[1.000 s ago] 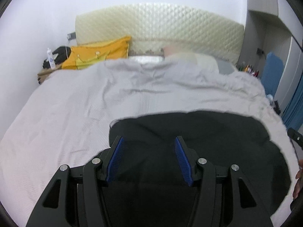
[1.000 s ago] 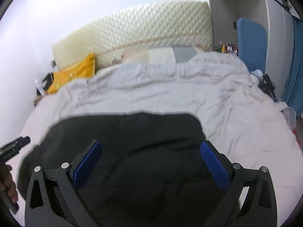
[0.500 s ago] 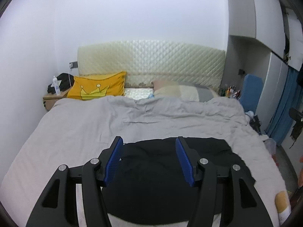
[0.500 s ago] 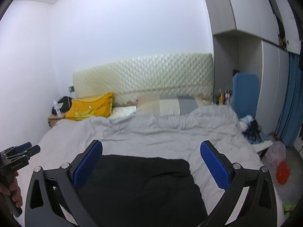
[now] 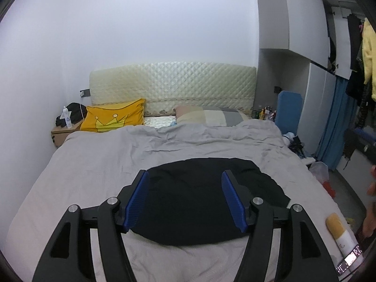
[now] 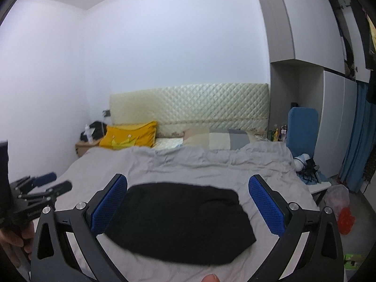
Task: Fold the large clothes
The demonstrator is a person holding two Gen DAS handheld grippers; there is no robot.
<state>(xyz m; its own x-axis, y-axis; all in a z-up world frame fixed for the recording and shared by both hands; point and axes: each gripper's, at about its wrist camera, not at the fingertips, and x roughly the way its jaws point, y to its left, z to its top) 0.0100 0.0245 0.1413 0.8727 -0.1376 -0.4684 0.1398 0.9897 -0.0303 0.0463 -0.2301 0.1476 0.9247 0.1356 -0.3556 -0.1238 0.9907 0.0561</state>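
A black garment (image 5: 202, 199) lies folded into a compact rounded shape on the grey bed cover (image 5: 94, 164), near the foot of the bed. It also shows in the right wrist view (image 6: 178, 221). My left gripper (image 5: 184, 173) hovers well above and behind the garment. Its blue-padded jaws are opening, and nothing is gripped between them. My right gripper (image 6: 188, 178) is likewise held high and back, open wide and empty. In the right wrist view the left gripper (image 6: 60, 181) appears at the left edge, held by a hand (image 6: 14, 239).
A yellow crown pillow (image 5: 112, 119) and a grey-beige pillow (image 5: 211, 117) lie against the quilted headboard (image 5: 171, 82). A bedside table (image 5: 63, 134) stands at the left. Right of the bed are a blue board (image 5: 289, 110), wardrobes, hanging clothes and floor clutter (image 6: 338, 202). A yellow-white bottle (image 5: 340, 232) lies at the bed's near right corner.
Both grippers have drawn back and risen from just above the black garment, so the whole bed now shows. The left jaws stand a little wider apart.
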